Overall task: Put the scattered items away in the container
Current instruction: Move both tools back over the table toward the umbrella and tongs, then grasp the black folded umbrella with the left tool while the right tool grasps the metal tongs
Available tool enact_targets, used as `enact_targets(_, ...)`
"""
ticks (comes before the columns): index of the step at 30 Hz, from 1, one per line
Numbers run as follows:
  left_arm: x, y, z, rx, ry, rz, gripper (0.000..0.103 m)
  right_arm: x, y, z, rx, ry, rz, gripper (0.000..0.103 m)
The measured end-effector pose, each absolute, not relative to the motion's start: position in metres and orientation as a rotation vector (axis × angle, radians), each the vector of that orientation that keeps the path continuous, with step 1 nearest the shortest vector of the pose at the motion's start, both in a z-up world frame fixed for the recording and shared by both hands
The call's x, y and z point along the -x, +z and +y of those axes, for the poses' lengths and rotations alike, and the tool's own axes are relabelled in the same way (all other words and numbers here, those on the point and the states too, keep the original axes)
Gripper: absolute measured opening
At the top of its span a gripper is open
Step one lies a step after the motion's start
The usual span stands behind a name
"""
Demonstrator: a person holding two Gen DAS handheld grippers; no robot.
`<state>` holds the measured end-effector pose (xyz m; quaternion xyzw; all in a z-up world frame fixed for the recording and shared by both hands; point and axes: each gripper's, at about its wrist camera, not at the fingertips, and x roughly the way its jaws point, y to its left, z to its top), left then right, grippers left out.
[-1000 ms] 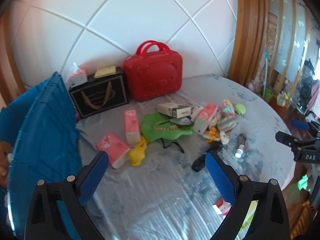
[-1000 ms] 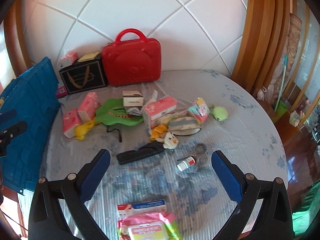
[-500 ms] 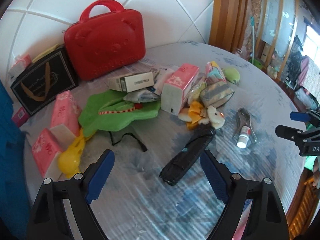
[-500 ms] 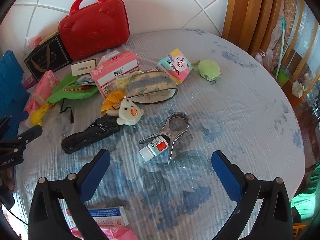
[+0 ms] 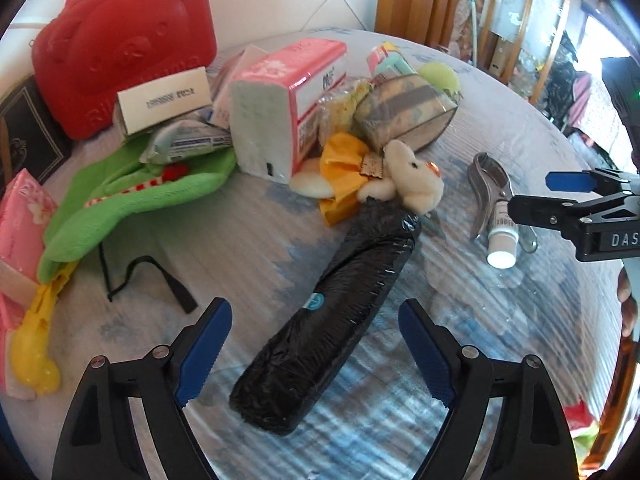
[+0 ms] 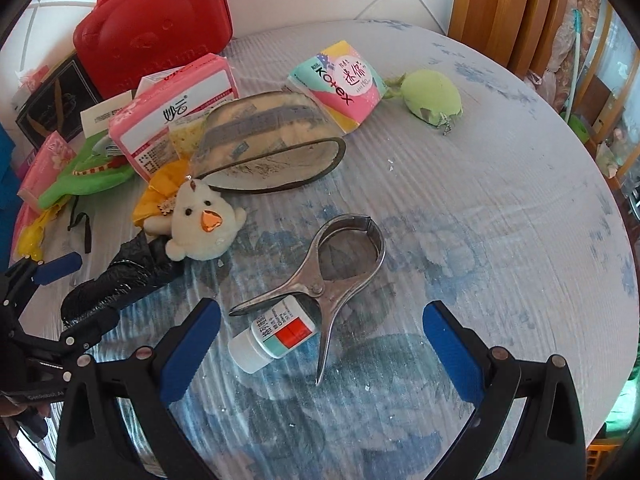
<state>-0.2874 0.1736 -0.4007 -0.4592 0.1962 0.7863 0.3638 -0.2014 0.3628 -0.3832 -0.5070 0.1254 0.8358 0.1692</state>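
The left gripper [image 5: 314, 344] hovers low over the table [image 6: 500, 208] with its blue-padded fingers spread wide, straddling the near end of a long bundle wrapped in black plastic [image 5: 332, 316]; the pads stand clear of the wrap on both sides and grip nothing. The far end of that bundle touches a cream plush chick [image 5: 412, 182], which lies against a yellow cloth [image 5: 342, 160].

The right gripper [image 6: 320, 344] is likewise wide apart and empty. Between and just beyond its fingers lie a pair of metal tongs [image 6: 332, 276] and a small white bottle [image 6: 276, 332] with a red and teal label. The tongs rest flat on the table, their curved tips almost meeting and enclosing only bare tabletop; the bottle lies between the splayed handles, touching them.

Further back, the scattered things are heaped together: a pink tissue pack [image 6: 176, 108], a striped pouch [image 6: 272, 140], a Kotex packet [image 6: 340, 80], a pale green pouch [image 6: 432, 96] and a green cloth [image 5: 132, 204], with a red case [image 6: 156, 28] upright behind them
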Motion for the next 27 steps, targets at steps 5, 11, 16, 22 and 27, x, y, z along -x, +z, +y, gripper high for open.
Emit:
enact_targets(5,0.284,-0.413,0.179,1.185,2.004,0.537,0.081,0.21,-0.392,0.365,1.447,2.368,0.36,0.103)
enact_targets(11,0.276,-0.419,0.177,1.16,1.984,0.54,0.067,0.221,-0.401,0.362,1.45,2.357,0.346,0.103)
enact_targets(16,0.269,-0.416,0.172,1.142,1.961,0.523,0.041,0.229,-0.408,0.36,1.449,2.347,0.325,0.103)
enact_targets(22,0.26,-0.413,0.166,1.134,1.94,0.496,0.038,0.239,-0.413,0.356,1.465,2.323,0.307,0.064)
enact_targets(27,0.258,-0.406,0.162,1.118,1.941,0.484,0.037,0.241,-0.408,0.358,1.462,2.333,0.339,0.042)
